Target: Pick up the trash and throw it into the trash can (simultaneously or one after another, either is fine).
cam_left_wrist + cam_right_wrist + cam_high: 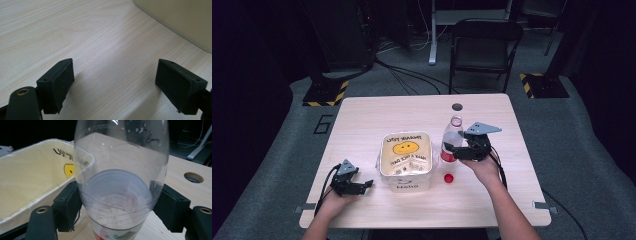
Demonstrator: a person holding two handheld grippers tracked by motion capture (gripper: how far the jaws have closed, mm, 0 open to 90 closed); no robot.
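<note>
A clear plastic bottle with a red label stands upright just right of the white bin, which carries a yellow smiley face. My right gripper is shut on the bottle's lower body. In the right gripper view both pads press the bottle from either side, and the bin lies to its left. A small red cap lies on the table in front of the bottle. My left gripper rests low at the table's front left, open, with bare wood between its jaws.
The bin's corner shows ahead of the left gripper to the right. A round hole sits in the tabletop near the far edge. A black chair and floor cables stand beyond the table.
</note>
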